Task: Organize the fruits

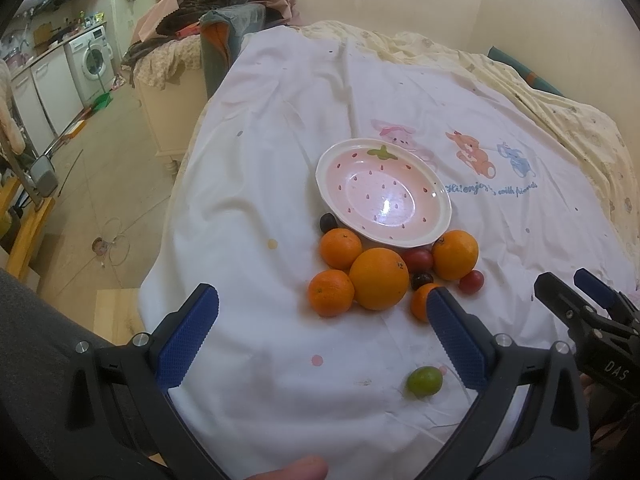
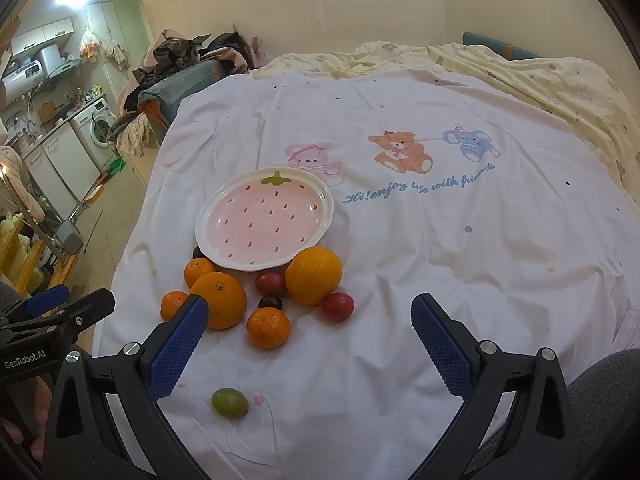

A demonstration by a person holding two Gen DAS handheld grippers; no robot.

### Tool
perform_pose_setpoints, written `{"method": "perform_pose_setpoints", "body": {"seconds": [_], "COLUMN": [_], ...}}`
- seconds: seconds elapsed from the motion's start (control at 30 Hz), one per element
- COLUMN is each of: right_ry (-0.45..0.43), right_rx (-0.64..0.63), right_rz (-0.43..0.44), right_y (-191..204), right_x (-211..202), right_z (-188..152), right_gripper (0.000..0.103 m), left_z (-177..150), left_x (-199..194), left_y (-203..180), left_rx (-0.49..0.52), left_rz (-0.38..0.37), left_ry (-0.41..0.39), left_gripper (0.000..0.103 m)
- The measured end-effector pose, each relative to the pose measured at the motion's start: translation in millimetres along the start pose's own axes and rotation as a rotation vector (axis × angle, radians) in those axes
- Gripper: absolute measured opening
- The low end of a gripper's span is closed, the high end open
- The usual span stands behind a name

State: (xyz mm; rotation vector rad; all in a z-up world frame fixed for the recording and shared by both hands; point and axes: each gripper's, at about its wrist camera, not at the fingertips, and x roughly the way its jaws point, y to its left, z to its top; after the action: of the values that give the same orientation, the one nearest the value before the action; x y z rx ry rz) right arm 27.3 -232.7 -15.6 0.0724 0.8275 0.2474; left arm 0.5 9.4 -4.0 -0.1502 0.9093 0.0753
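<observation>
A pink strawberry-pattern plate (image 1: 384, 194) (image 2: 264, 220) lies empty on the white sheet. In front of it sit several oranges, the largest one (image 1: 378, 279) (image 2: 221, 299) in the middle, plus small red tomatoes (image 1: 417, 260) (image 2: 338, 306) and dark plums (image 1: 328, 222) (image 2: 270, 302). A green fruit (image 1: 424, 381) (image 2: 229, 402) lies alone nearer to me. My left gripper (image 1: 322, 332) is open and empty above the sheet, short of the fruit. My right gripper (image 2: 310, 340) is open and empty, to the right of the fruit pile.
The sheet (image 2: 440, 260) with printed animals covers a bed; a yellow quilt (image 2: 560, 80) lies at the back right. A pile of clothes (image 1: 216, 8) sits at the bed's far left. The bed edge drops to the floor (image 1: 100, 184) on the left.
</observation>
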Motion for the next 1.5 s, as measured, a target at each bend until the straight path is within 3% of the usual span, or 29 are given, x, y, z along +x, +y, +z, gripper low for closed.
{"method": "perform_pose_setpoints", "body": {"seconds": [0.53, 0.7, 0.83, 0.93, 1.0, 1.13, 1.23, 1.43, 1.5], "right_ry": [0.004, 0.042, 0.145, 0.291, 0.388, 0.514, 0.592, 0.624, 0.621], "right_rx": [0.005, 0.063, 0.171, 0.253, 0.276, 0.175, 0.015, -0.231, -0.287], "right_rz": [0.002, 0.047, 0.041, 0.086, 0.128, 0.137, 0.115, 0.068, 0.068], "right_y": [1, -12, -47, -71, -79, -69, -49, -18, -9], "right_x": [0, 0, 14, 40, 61, 98, 126, 153, 155], "right_z": [0, 5, 22, 32, 35, 34, 27, 13, 8], "right_gripper": [0.103, 0.103, 0.103, 0.103, 0.095, 0.071, 0.062, 0.061, 0.052], "left_z": [-1, 0, 1, 2, 3, 5, 5, 5, 4], "left_x": [-1, -2, 0, 1, 2, 5, 7, 14, 15], "left_y": [1, 2, 3, 4, 5, 7, 10, 14, 15], "left_rx": [0.000, -0.004, -0.009, -0.019, -0.024, -0.040, -0.053, -0.075, -0.082], "left_rz": [0.011, 0.015, 0.022, 0.024, 0.030, 0.031, 0.033, 0.040, 0.041], "left_ry": [-0.003, 0.002, 0.018, 0.024, 0.025, 0.038, 0.049, 0.074, 0.081], "left_gripper": [0.102, 0.102, 0.102, 0.102, 0.102, 0.102, 0.102, 0.102, 0.102]}}
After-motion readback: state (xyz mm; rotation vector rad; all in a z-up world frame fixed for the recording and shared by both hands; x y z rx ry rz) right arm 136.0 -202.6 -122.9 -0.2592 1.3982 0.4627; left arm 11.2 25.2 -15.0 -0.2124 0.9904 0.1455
